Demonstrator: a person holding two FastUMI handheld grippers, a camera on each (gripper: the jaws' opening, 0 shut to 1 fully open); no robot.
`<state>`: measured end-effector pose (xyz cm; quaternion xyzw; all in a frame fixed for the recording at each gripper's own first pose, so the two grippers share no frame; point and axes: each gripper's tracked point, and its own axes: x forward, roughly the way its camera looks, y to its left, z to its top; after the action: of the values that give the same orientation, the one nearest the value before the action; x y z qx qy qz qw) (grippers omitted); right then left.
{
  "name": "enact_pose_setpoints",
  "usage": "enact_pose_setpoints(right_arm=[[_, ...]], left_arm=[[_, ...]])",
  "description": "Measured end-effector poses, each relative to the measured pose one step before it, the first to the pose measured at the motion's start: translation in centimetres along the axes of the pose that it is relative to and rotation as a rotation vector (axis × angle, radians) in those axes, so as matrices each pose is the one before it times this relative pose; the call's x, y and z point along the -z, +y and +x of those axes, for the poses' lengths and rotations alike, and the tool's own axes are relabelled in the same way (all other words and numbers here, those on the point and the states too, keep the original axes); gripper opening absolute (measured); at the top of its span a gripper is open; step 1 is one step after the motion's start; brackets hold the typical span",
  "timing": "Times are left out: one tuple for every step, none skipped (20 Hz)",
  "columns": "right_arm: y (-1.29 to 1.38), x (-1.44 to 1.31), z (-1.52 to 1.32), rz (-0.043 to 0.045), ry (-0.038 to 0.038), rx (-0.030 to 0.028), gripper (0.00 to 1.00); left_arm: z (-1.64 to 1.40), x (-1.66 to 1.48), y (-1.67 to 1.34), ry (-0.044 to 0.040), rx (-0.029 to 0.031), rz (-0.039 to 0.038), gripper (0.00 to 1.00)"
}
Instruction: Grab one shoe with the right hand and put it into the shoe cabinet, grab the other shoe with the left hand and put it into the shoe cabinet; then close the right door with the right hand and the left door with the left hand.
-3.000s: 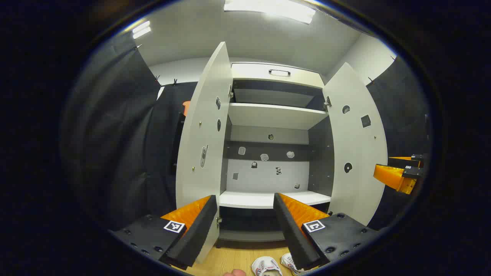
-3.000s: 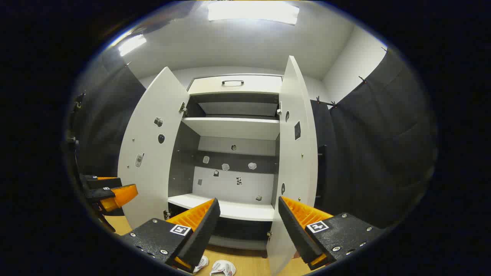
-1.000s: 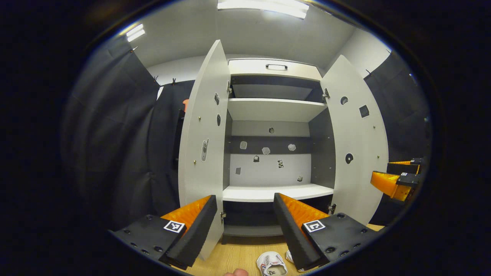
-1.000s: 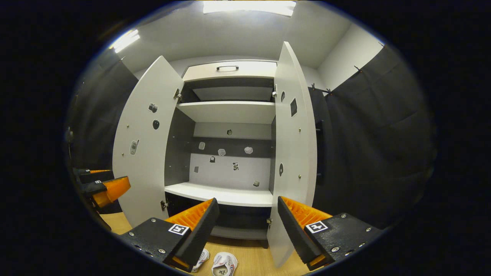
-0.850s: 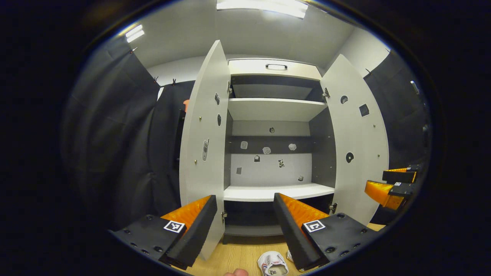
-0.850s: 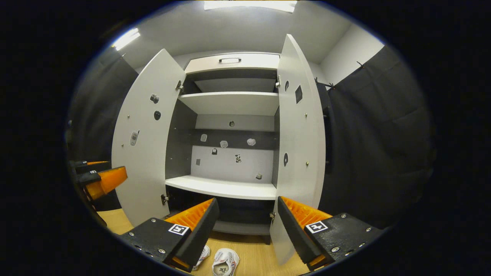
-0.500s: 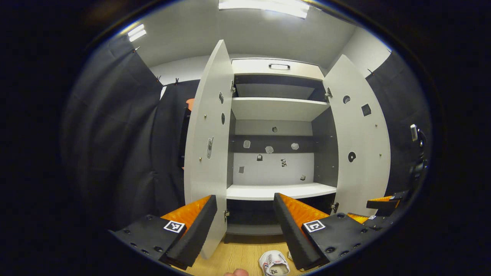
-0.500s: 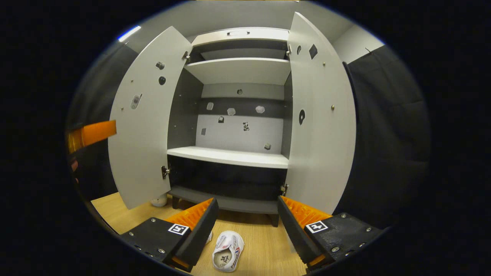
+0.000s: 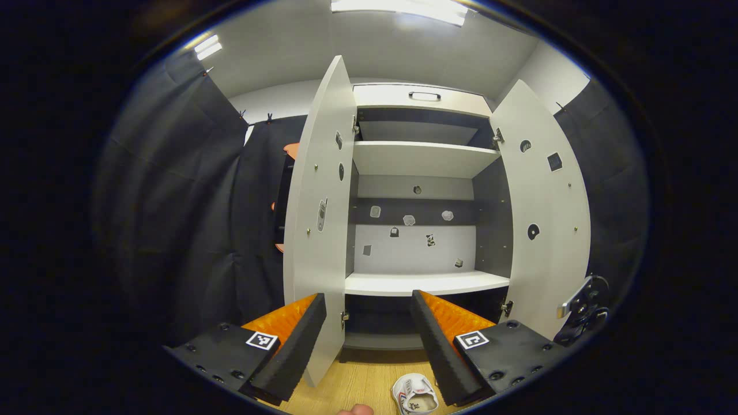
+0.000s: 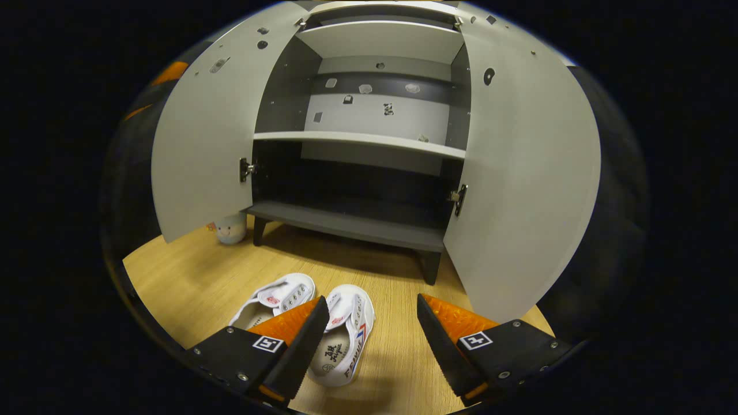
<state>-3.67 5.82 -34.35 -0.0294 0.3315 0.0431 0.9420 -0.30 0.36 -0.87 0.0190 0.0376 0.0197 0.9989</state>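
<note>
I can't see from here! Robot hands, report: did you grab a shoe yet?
Right gripper open above the shoes, none grabbed. Left gripper open, facing the cabinet. Both doors open, path clear.

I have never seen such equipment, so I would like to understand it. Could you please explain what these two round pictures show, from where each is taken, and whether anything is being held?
A person holds a two-finger gripper in each hand, and each gripper carries its own wide-angle camera looking forward along its fingers.

In the left gripper view, the left gripper is at the bottom, open and holding nothing. Beyond it stands the shoe cabinet with both doors open and bare shelves.

In the right gripper view, the right gripper is tilted down toward the wooden floor. It is also open and holding nothing. Two white shoes lie side by side on the floor in front of the cabinet: the right shoe partly between the fingers, and the left shoe beside it. A small pale object sits by the cabinet's leg; I cannot tell what it is.
</note>
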Motion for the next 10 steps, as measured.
enact_pose_setpoints(right_arm=[[0.080,0.975,0.439,-0.00844,0.02394,-0.00222,0.95],[0.115,1.034,0.379,-0.00915,0.02161,-0.00396,0.95],[0.065,0.850,0.409,-0.01037,0.01706,-0.00048,0.95],[0.058,0.664,0.505,-0.01129,0.01406,-0.00211,0.95],[0.058,0.654,0.642,-0.01023,0.01601,0.00028,0.95],[-0.039,0.558,0.659,-0.00860,0.01257,-0.00109,0.94],[-0.020,0.516,0.791,-0.01033,0.01235,-0.00003,0.94],[-0.172,0.767,0.834,-0.01295,0.02547,0.00284,0.94],[0.025,0.808,0.724,-0.00738,0.02697,-0.00328,0.93],[0.019,0.269,0.620,0.00632,0.01673,-0.00957,0.93]], left_arm=[[-0.030,0.014,0.066,0.00073,-0.00072,-0.00065,0.96],[0.054,-0.007,0.029,0.00077,-0.00124,0.00000,0.96],[-0.021,0.067,-0.049,0.00249,0.00045,-0.00080,0.96],[0.016,0.017,-0.004,0.00245,0.00000,-0.00199,0.96],[-0.040,0.037,-0.007,0.00344,0.00107,-0.00175,0.96],[0.028,0.023,0.013,0.00333,0.00090,0.00015,0.96],[-0.073,0.035,0.024,0.00281,-0.00053,0.00128,0.96],[0.022,-0.030,-0.033,0.00093,0.00104,0.00064,0.96],[-0.019,0.023,0.027,0.00200,-0.00103,0.00094,0.96],[-0.006,0.024,0.025,0.00234,-0.00207,0.00077,0.96]])
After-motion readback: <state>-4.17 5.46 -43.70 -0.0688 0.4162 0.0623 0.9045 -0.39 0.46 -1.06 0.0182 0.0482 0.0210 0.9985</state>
